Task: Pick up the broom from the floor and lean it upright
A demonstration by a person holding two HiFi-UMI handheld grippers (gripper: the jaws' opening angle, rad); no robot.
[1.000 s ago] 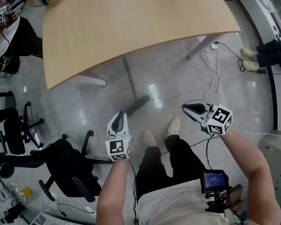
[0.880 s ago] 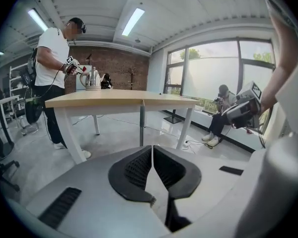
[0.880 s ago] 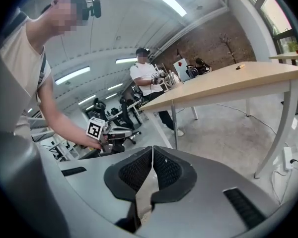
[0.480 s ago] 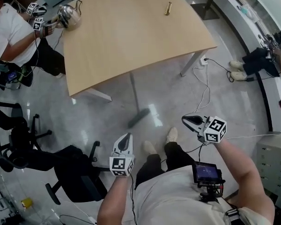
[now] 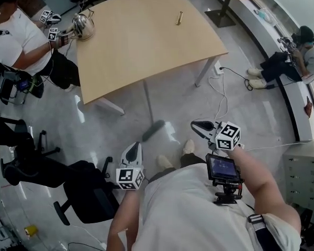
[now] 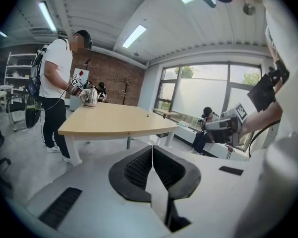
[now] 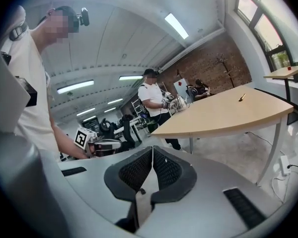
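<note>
The broom lies on the grey floor, its thin grey handle running out from under the table edge down to the dark head. My left gripper hovers in the air below the head, apart from it, and in the left gripper view its pads meet with nothing between them. My right gripper is held to the right of the broom head, above my shoes. Its pads are also pressed together and empty.
A large wooden table fills the upper middle, with a small brass thing on it. A person with grippers holds a kettle at its left corner. A black office chair stands lower left, cables trail right, and another person sits far right.
Both grippers have come up from the floor and the head view has pulled back, showing more of the room. The broom lies where it was.
</note>
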